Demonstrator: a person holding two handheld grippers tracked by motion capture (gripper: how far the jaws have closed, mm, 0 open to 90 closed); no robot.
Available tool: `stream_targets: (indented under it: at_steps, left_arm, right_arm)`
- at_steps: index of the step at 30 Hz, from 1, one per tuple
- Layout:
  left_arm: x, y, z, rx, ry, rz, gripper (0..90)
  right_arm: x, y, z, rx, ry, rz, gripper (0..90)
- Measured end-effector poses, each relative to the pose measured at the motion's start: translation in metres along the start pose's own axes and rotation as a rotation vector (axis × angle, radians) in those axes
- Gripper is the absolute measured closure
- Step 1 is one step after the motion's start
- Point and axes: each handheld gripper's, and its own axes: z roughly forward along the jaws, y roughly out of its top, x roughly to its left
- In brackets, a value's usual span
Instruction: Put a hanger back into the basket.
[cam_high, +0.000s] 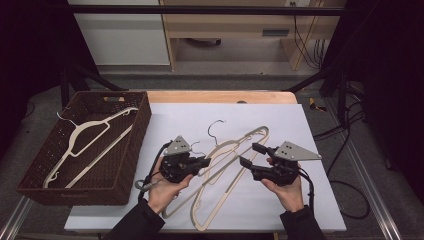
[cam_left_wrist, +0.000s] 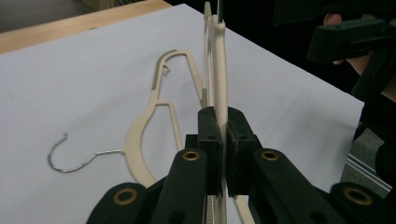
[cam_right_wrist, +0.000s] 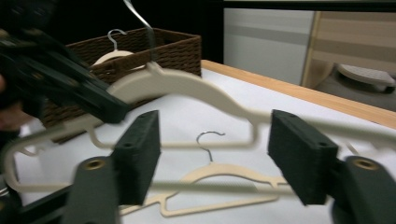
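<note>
Clamping hanger (cam_left_wrist: 219, 70) | left gripper (cam_high: 192, 164) jaws together on it | right gripper (cam_high: 252, 155) jaws apart

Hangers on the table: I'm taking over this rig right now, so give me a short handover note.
Left gripper: shut on the lifted hanger, clamped near its neck.
Right gripper: open, jaws either side of that hanger's shoulder, pads not pressing.
Things: one hanger in basket already lies in the wicker basket at the left; a second hanger on table rests on the white sheet.
Done: one hanger binned, one picked up.
Left, likely: carry the lifted hanger to the basket, then fetch the last one.
</note>
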Motion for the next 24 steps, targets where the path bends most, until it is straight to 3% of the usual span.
stream_targets:
  at_steps: [8, 9, 12, 15, 24]
  left_arm:
    - [0.013, 0.015, -0.038, -0.045, 0.044, 0.037, 86.3]
    - [0.017, 0.020, -0.050, -0.067, 0.049, 0.043, 86.3]
    - [0.020, 0.025, -0.062, -0.086, 0.060, 0.052, 86.3]
    - [0.027, 0.032, -0.086, -0.106, 0.085, 0.075, 86.3]
    - [0.047, 0.035, -0.125, -0.137, 0.131, 0.090, 86.3]
  right_arm:
    - [-0.011, -0.009, -0.009, -0.005, -0.053, 0.024, 19.6]
    - [-0.013, -0.011, -0.011, -0.006, -0.067, 0.025, 17.7]
    - [-0.015, -0.012, -0.013, -0.013, -0.073, 0.030, 16.9]
    - [-0.017, -0.014, -0.016, -0.007, -0.101, 0.029, 12.9]
    - [-0.022, -0.018, -0.021, 0.010, -0.141, 0.044, 9.0]
